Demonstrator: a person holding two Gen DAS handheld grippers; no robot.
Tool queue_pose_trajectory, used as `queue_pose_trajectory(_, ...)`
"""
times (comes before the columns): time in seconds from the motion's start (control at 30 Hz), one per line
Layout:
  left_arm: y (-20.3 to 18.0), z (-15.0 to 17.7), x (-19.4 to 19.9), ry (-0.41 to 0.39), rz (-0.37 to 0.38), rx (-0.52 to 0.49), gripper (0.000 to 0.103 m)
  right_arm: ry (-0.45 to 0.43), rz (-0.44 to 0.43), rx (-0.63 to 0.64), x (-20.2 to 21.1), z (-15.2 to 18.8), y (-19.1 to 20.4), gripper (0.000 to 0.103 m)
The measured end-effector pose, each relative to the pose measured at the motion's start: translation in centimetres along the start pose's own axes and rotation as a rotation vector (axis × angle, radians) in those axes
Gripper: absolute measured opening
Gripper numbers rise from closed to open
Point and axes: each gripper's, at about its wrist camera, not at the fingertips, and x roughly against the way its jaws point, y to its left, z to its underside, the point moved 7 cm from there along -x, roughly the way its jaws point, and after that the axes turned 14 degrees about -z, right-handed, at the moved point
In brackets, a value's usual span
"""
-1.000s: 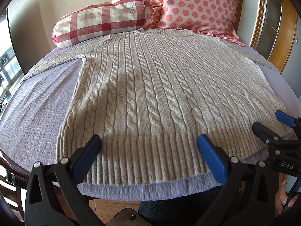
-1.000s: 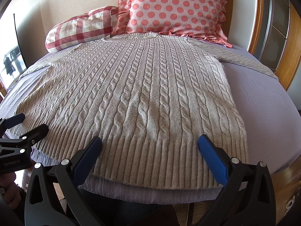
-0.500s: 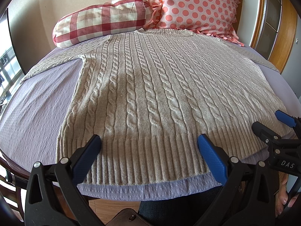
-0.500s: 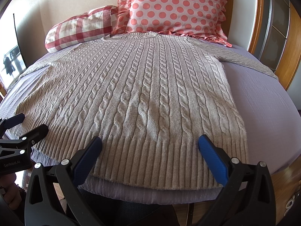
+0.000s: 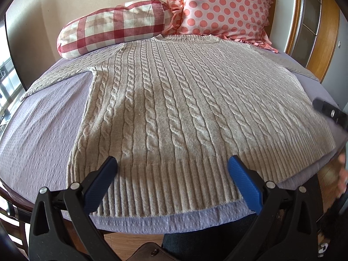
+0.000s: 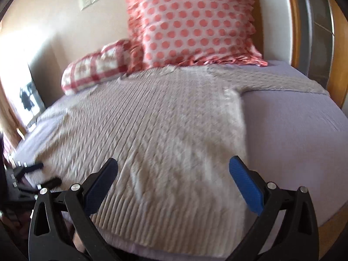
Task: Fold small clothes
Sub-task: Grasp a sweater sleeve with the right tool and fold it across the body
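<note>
**A:** so where's the sweater (image 5: pixel 184 113) at right now?

**B:** flat on the bed (image 5: pixel 43 134), front up, purple cover under it. Collar's at 12 o'clock touching the polka-dot pillow (image 5: pixel 226 8), ribbed hem at 6 o'clock along the near edge of the mattress. One sleeve runs out toward 10 o'clock, just below the checked pillow (image 5: pixel 113 26); the other goes toward 2 o'clock.

**A:** and the grippers?

**B:** left gripper (image 5: pixel 171 174) has both blue fingers spread wide over the hem, nothing between them, and I can't tell whether the tips touch the knit. The right gripper (image 6: pixel 173 174) is also spread wide, empty, above the sweater's right half. Its view is motion-blurred, so the fine detail is mush.

**A:** can they see each other?

**B:** yeah, in the left view a blurry bit of the right one shows at 3 o'clock, and in the right view the left one sits at 8 o'clock by the hem corner.
</note>
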Motion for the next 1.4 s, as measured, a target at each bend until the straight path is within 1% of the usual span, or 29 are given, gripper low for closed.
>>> queue_pose_trajectory(0.07, 1.1, -1.4, 0.2, -0.031, 0.041, 0.044, 0.101, -0.082, -0.016, -0.135, 2.1, -3.9, -4.4, 0.102)
queue_pose_trajectory(0.1, 1.6, -2.3, 0.1, -0.052, 0.061, 0.073, 0.101, -0.119, -0.007, -0.196, 2.9, -5.7, -7.0, 0.102)
queue_pose_trajectory(0.17, 3.3, -4.1, 0.5, -0.103, 0.098, 0.154, 0.101, -0.198, 0.043, -0.329, 4.4, -8.9, -12.8, 0.102)
queue_pose_trajectory(0.23, 5.3, -5.7, 0.6, -0.149, 0.121, 0.24, 0.101, -0.279, 0.107, -0.462, 5.3, -11.4, -18.8, 0.09)
queue_pose_trajectory(0.27, 6.2, -6.4, 0.6, -0.173, 0.128, 0.282, 0.101, -0.311, 0.127, -0.525, 5.6, -12.3, -21.7, 0.075)
queue_pose_trajectory(0.3, 7.2, -7.1, 0.5, -0.194, 0.129, 0.323, 0.101, -0.336, 0.148, -0.589, 5.6, -12.9, -24.4, 0.067)
queue_pose_trajectory(0.33, 8.1, -7.8, 0.2, -0.21, 0.124, 0.364, 0.101, -0.35, 0.166, -0.645, 5.3, -13.5, -27.3, 0.066)
queue_pose_trajectory(0.37, 9.0, -8.3, -0.1, -0.217, 0.112, 0.399, 0.101, -0.351, 0.201, -0.691, 5.1, -13.7, -29.7, 0.059)
queue_pose_trajectory(0.4, 9.8, -8.9, -0.7, -0.212, 0.097, 0.432, 0.101, -0.353, 0.241, -0.741, 4.8, -13.7, -32.1, 0.056)
queue_pose_trajectory(0.43, 10.4, -9.3, -1.1, -0.202, 0.087, 0.452, 0.101, -0.357, 0.261, -0.785, 4.4, -13.7, -34.0, 0.054)
queue_pose_trajectory(0.47, 10.8, -9.6, -1.6, -0.187, 0.075, 0.461, 0.101, -0.364, 0.285, -0.831, 4.1, -13.4, -35.7, 0.049)
queue_pose_trajectory(0.53, 11.7, -9.9, -2.4, -0.168, 0.043, 0.471, 0.101, -0.385, 0.321, -0.901, 3.6, -13.0, -38.4, 0.049)
queue_pose_trajectory(0.63, 12.5, -10.5, -3.4, -0.162, -0.014, 0.46, 0.101, -0.38, 0.379, -0.952, 2.7, -12.6, -41.0, 0.047)
queue_pose_trajectory(0.67, 12.9, -10.5, -3.6, -0.162, -0.031, 0.457, 0.101, -0.404, 0.371, -0.964, 2.6, -12.6, -41.5, 0.042)
queue_pose_trajectory(0.73, 13.6, -10.8, -4.0, -0.158, -0.045, 0.465, 0.101, -0.443, 0.371, -0.973, 2.7, -12.6, -42.4, 0.037)
queue_pose_trajectory(0.77, 14.0, -10.8, -4.2, -0.156, -0.049, 0.473, 0.101, -0.453, 0.369, -0.973, 2.5, -12.6, -42.8, 0.025)
queue_pose_trajectory(0.8, 14.3, -10.9, -4.4, -0.151, -0.051, 0.48, 0.101, -0.448, 0.366, -0.973, 2.1, -12.5, -43.3, 0.009)
queue_pose_trajectory(0.87, 15.1, -10.7, -4.8, -0.136, -0.055, 0.499, 0.101, -0.464, 0.355, -0.965, 2.2, -12.4, -43.6, 0.009)
queue_pose_trajectory(0.9, 15.5, -10.6, -5.1, -0.124, -0.05, 0.511, 0.101, -0.486, 0.346, -0.949, 2.4, -12.7, -43.1, 0.009)
queue_pose_trajectory(0.97, 16.3, -10.2, -5.6, -0.1, -0.02, 0.538, 0.101, -0.524, 0.326, -0.829, 3.1, -15.1, -40.8, 0.008)
queue_pose_trajectory(1.03, 17.2, -10.0, -6.2, -0.066, 0.004, 0.561, 0.101, -0.523, 0.289, -0.661, 3.0, -18.6, -36.3, 0.008)
queue_pose_trajectory(1.1, 18.2, -9.9, -6.6, -0.047, 0.016, 0.58, 0.101, -0.499, 0.209, -0.494, 1.9, -22.2, -30.1, 0.008)
queue_pose_trajectory(1.17, 19.6, -10.1, -6.7, -0.052, 0.027, 0.61, 0.101, -0.466, 0.072, -0.348, -0.2, -25.1, -22.3, 0.008)
queue_pose_trajectory(1.2, 20.4, -10.4, -6.8, -0.055, 0.037, 0.629, 0.101, -0.443, -0.011, -0.296, -1.7, -26.0, -18.3, 0.008)
queue_pose_trajectory(1.27, 22.1, -11.0, -7.0, -0.056, 0.042, 0.659, 0.101, -0.382, -0.167, -0.216, -5.0, -26.8, -10.7, 0.008)
queue_pose_trajectory(1.33, 23.8, -11.7, -7.6, -0.041, 0.033, 0.694, 0.101, -0.285, -0.293, -0.151, -9.6, -26.2, -3.5, 0.008)
queue_pose_trajectory(1.4, 25.4, -12.4, -8.4, -0.038, 0.026, 0.701, 0.101, -0.171, -0.376, -0.125, -14.7, -24.2, 2.0, 0.008)
